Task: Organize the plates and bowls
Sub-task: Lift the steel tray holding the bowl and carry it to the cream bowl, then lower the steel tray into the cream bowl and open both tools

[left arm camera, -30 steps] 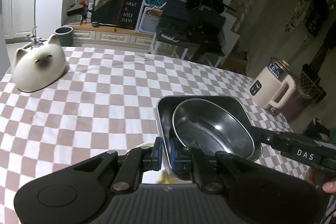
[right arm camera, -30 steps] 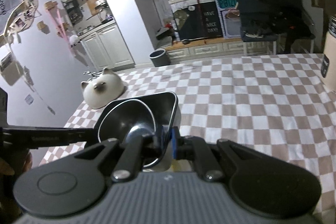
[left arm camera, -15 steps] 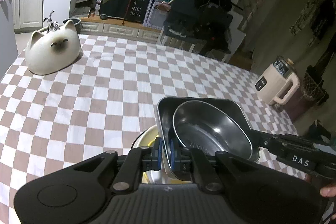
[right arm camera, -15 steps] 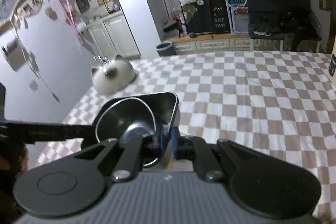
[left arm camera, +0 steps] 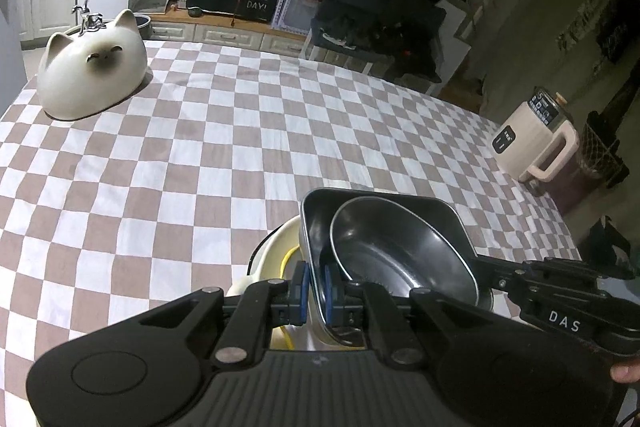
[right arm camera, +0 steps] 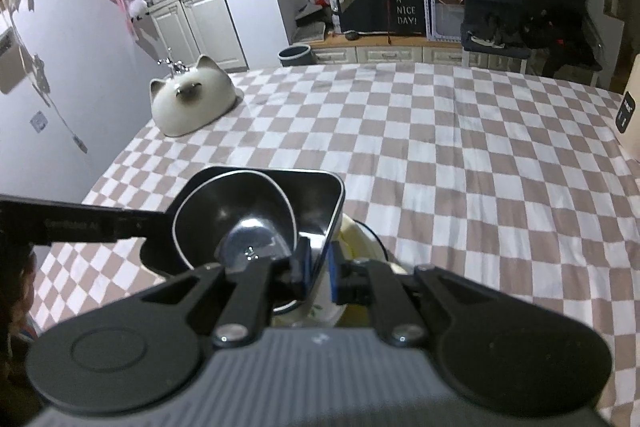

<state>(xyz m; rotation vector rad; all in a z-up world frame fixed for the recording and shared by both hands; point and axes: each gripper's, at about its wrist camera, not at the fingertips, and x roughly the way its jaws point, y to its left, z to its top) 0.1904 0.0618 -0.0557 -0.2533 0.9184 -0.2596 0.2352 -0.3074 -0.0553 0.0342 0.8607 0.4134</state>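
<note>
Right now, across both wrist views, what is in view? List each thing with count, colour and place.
Metal tray: one, dark steel, near table edge, held at both side walls.
Round metal bowl: one, dark steel, inside the tray.
Cream dish: one, cream with yellow, under the tray.
Cat-shaped bowl: one, white, upside down, far left corner.
Kettle: one, cream, right table edge.
Tablecloth: one, brown-white check, over the table.
Left tool: black, blue pads, shut on the tray wall.
Right tool: black, shut on the opposite wall.

Tray stack raised higher

You've lifted the rectangular steel tray (left arm camera: 316, 223), uncovering more of the cream yellow-lined bowl (left arm camera: 276, 247) beneath it.
</note>
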